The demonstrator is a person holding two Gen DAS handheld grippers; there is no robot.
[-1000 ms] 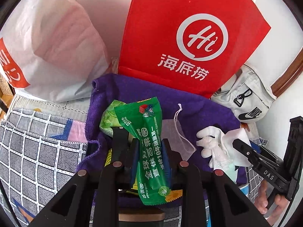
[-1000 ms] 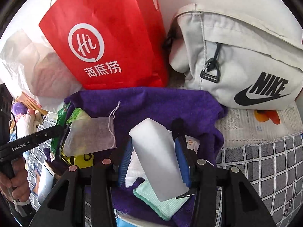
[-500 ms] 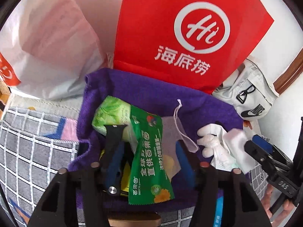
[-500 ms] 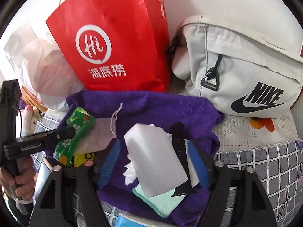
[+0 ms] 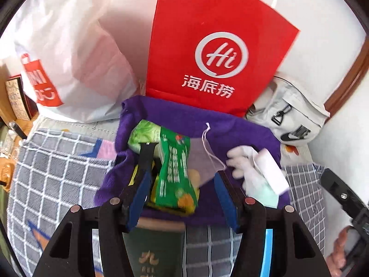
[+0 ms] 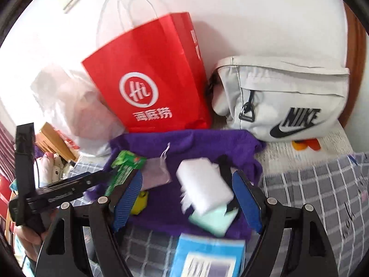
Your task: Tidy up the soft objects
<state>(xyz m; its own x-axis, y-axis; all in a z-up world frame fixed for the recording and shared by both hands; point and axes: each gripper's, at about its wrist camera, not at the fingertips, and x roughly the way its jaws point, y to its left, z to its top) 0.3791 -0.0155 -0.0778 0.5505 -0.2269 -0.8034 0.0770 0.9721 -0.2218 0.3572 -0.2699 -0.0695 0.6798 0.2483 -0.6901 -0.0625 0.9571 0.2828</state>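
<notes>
Between the spread fingers of the left gripper (image 5: 182,182), a green snack packet (image 5: 176,173) is seen lying loose on the purple towel (image 5: 242,131), with neither pad pressed on it; these jaws have just been opening. Beyond the left fingertip, a light green pouch (image 5: 144,133) is seen, and right of the packet a small drawstring bag (image 5: 203,159). Between the wide-apart fingers of the right gripper (image 6: 186,182), whose jaws have likewise just been opening, a white sponge block (image 6: 203,184) is seen resting free on a mint cloth (image 6: 216,221). Behind the towel, a red paper bag (image 6: 150,80) is stood upright.
</notes>
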